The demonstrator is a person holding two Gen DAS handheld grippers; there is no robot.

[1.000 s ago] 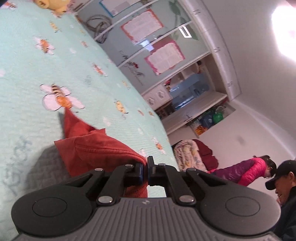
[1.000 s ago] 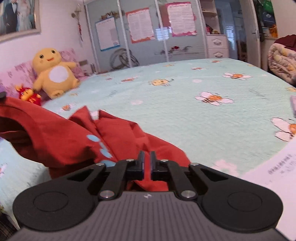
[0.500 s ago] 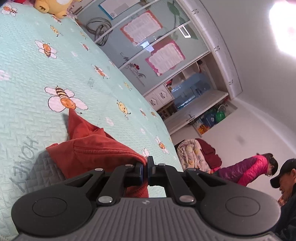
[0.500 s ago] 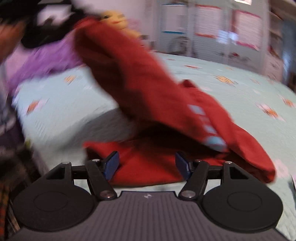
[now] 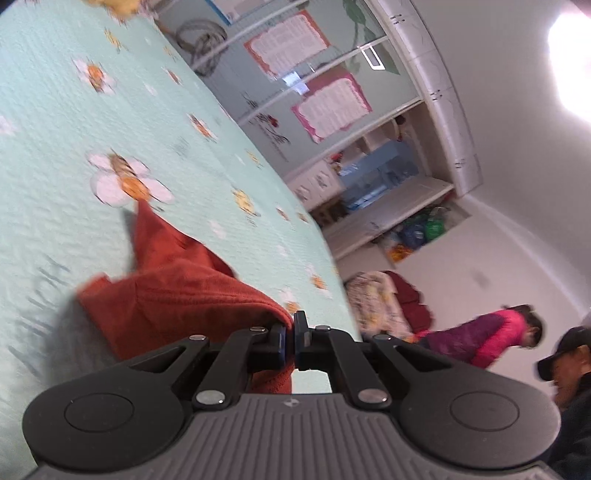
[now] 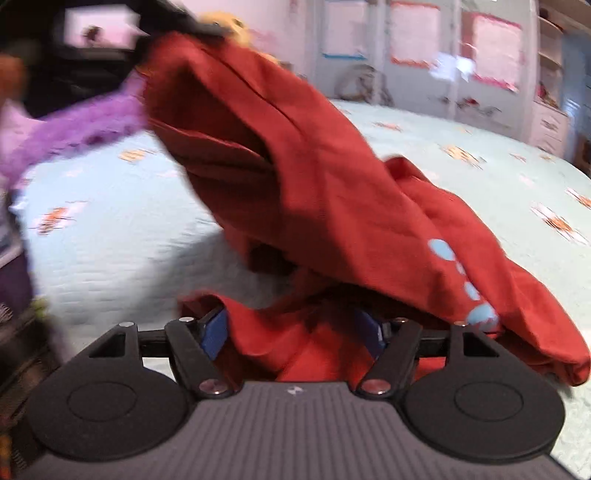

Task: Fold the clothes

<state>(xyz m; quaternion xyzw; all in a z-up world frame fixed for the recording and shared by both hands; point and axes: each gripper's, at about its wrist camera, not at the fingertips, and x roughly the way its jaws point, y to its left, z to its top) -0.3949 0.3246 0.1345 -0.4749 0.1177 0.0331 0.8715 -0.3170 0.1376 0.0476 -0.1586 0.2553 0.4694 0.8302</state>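
- Far left, in the right wrist view, a purple sleeve [image 6: 70, 129] reaches toward the top of the shirt [image 6: 332, 206]; the picture there is blurred.
- The red shirt hangs from that high point and slopes down to the right across the bed [image 6: 122, 240], with its lower folds bunched on the cover.
- Light blue dots [image 6: 443, 251] run down the cloth near its lower right edge.
- The right gripper [image 6: 295, 332] sits low in front of the heap, jaws spread wide; a fold of shirt lies between the blue pads [image 6: 214, 332] without being pinched.
- A yellow plush toy [image 6: 229, 22] peeks out behind the raised cloth.
- In the left wrist view the camera is tipped, so the bed [image 5: 55, 129] slants.
- The left gripper [image 5: 290, 338] has its jaws clenched on a hem of the shirt [image 5: 177, 291], and the cloth trails away from it onto the cover, which has a bee print [image 5: 125, 181].
- Further right stand wardrobe doors with pink-edged posters [image 5: 328, 107].
- A bundled quilt [image 5: 373, 299] lies past the bed's end.
- At the right edge are a person in a pink jacket [image 5: 491, 339] and another in a dark cap [image 5: 565, 358].
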